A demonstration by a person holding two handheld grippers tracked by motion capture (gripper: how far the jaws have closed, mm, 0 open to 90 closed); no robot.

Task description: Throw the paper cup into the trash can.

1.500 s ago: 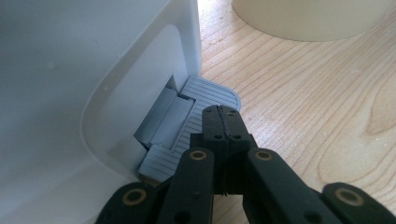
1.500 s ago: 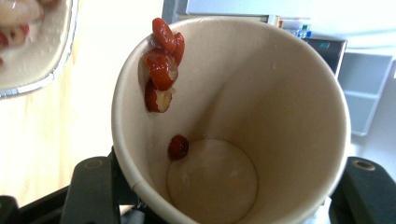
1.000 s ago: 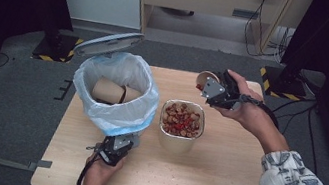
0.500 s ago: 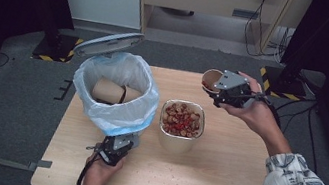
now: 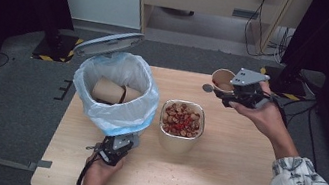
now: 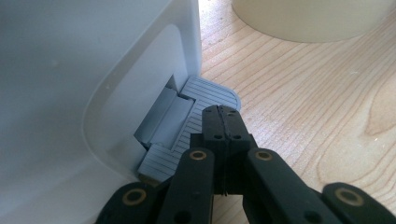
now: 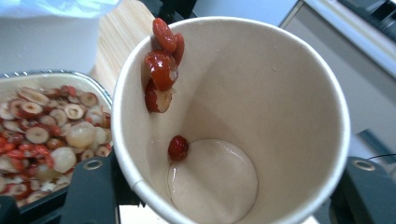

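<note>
free: table [image 5: 228, 184] front-right — open | blocked: bin [image 5: 116, 95], food bowl [image 5: 181, 126] mid-table

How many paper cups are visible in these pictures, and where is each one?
3. Two paper cups lie inside the bin, one left of the other; more may be hidden underneath. A third cup is held by the right gripper above the table's far right.

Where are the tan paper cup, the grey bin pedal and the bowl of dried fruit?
Tan paper cup [image 7: 261, 93]: right gripper view, inner wall.
Grey ribbed bin pedal [image 6: 212, 95]: left gripper view, tread.
Bowl of dried fruit [image 5: 177, 143]: high view, front wall.
</note>
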